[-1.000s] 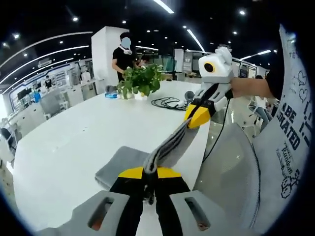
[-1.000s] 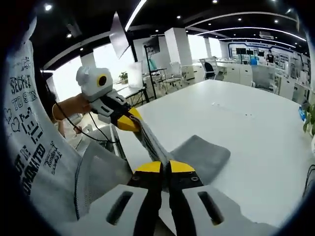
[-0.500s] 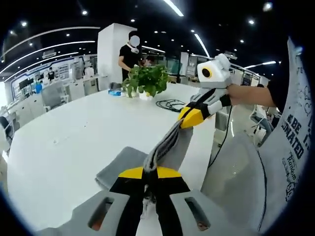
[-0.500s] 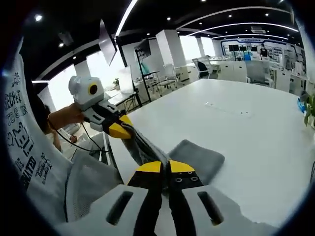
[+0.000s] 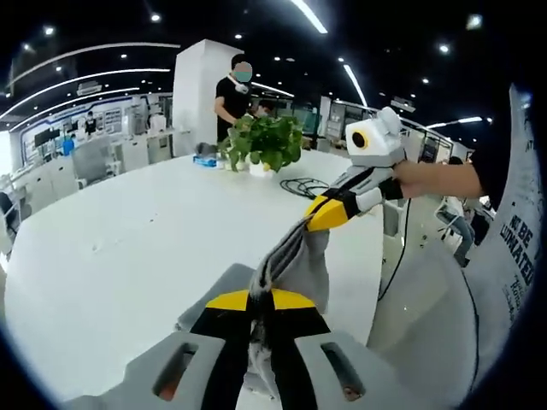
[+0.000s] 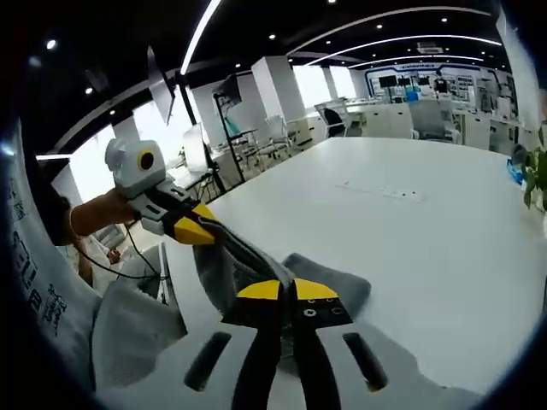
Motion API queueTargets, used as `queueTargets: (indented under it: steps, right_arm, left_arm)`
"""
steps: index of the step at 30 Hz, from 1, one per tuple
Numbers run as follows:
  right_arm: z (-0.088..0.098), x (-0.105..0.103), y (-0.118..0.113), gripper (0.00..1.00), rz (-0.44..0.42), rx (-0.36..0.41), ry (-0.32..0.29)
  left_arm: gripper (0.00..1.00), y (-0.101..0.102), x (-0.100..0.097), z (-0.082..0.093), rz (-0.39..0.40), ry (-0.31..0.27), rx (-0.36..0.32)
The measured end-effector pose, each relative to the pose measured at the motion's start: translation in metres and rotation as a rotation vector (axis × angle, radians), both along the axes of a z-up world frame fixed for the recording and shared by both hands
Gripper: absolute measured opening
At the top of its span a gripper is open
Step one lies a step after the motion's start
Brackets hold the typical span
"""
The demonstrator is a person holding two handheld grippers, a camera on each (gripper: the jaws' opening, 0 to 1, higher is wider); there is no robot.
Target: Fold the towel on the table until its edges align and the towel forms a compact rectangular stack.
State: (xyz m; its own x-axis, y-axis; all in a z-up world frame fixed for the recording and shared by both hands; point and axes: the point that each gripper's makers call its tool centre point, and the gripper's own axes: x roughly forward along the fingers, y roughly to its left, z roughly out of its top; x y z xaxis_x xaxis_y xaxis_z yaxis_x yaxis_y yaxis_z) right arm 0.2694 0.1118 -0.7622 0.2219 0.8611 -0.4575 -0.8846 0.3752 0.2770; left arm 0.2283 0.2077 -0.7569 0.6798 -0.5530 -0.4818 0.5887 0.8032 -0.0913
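A grey towel (image 5: 295, 256) is stretched taut in the air between my two grippers, its lower part hanging down to the white table (image 5: 128, 231). My left gripper (image 5: 261, 301) is shut on one corner of it. The right gripper (image 5: 318, 215), held by a hand, comes in from the right and is shut on the other corner. In the right gripper view, the towel (image 6: 248, 260) runs from my right gripper (image 6: 286, 290) up to the left gripper (image 6: 198, 231), with more of it lying on the table (image 6: 427, 231).
A potted green plant (image 5: 261, 141) and a coiled black cable (image 5: 301, 186) sit at the far side of the table. A person stands behind the plant. A grey mesh chair (image 6: 128, 329) is close to the table edge beside me.
Both grippers have lifted the towel edge higher and carried it over the table. More of the towel now hangs between them. Both stay shut.
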Motion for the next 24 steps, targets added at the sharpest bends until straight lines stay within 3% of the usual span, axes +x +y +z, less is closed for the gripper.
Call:
queueTargets:
  steps: [7,12,15,24]
  right_arm:
    - [-0.018,0.018,0.01,0.01,-0.011,-0.024,0.021]
    - [-0.032,0.029,0.016,0.01,-0.038,-0.021,0.067]
    - [-0.042,0.034,0.02,0.01,-0.046,-0.029,0.085]
    - [-0.07,0.049,0.03,0.01,-0.057,-0.081,0.119]
  left_arm:
    - [0.07,0.009,0.019,-0.024,0.041,0.001,0.032]
    - [0.07,0.018,0.03,-0.038,0.088,0.011,0.003]
    - [0.07,0.023,0.037,-0.051,0.131,0.038,-0.028]
    - [0.07,0.031,0.053,-0.085,0.175,0.09,0.013]
